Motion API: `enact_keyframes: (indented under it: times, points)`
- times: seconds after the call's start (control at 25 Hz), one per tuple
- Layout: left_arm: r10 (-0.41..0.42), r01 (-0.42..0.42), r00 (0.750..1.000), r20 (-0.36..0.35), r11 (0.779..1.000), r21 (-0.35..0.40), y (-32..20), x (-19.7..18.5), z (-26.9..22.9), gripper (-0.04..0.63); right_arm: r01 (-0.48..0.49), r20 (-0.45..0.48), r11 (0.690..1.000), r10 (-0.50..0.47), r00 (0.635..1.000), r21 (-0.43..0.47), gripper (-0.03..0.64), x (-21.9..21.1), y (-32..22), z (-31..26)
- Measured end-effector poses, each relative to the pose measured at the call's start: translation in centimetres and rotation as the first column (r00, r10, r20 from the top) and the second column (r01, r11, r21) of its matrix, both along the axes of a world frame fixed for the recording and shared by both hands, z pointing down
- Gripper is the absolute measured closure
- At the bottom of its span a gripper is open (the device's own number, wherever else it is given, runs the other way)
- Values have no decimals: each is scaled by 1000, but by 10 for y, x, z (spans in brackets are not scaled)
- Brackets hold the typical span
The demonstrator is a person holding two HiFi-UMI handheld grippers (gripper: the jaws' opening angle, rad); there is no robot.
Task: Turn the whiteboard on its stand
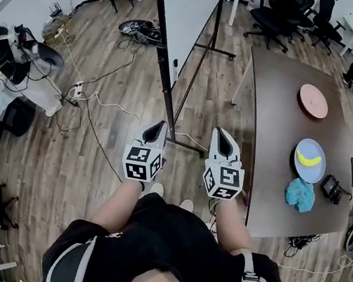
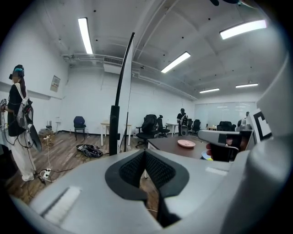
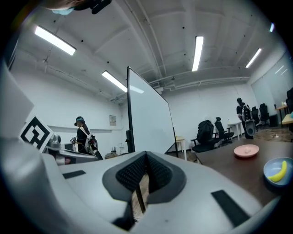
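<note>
**Two closed grippers facing the whiteboard [image 1: 188, 12] on its stand [image 1: 167, 75].**

In the head view, the left gripper [image 1: 156, 129] and the right gripper [image 1: 222, 138] lie side by side at frame centre. Each has its jaws pressed together with nothing between them. The whiteboard stands nearly edge-on at upper centre, carried on the black stand. The stand's foot bar crosses the wooden floor [image 1: 83, 175] between the two gripper tips in the picture. At right, a dark table [image 1: 279, 127] carries a pink plate [image 1: 313, 101], a blue plate [image 1: 312, 173] with a banana [image 1: 307, 158], and a teal cloth [image 1: 300, 194].
</note>
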State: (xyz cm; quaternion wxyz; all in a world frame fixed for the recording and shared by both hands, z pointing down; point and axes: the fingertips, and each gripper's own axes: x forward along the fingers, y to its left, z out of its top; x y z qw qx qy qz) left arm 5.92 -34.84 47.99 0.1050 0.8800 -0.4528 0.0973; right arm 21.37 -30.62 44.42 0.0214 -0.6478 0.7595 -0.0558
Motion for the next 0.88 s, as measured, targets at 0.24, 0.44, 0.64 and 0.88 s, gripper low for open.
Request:
enact_keyframes:
  times: [0.24,0.44,0.64,0.88]
  points:
    - [-18,17,1000,10,999,37,-46,8,-5,588,-17,7,1000,17,1000,2,611,17,-30,2]
    - [-35,34,999,25,999,32,-78,4,-3,588,-13,-8,1000,13,1000,9,610,16,-56,-3]
    - [-65,64,998,15,996,58,-114,1,-10,588,-19,-20,1000,19,1000,6,610,22,-76,-3]
    - [-113,112,993,15,991,71,-161,-9,-11,588,-77,-22,997,77,997,-3,611,43,-83,0]
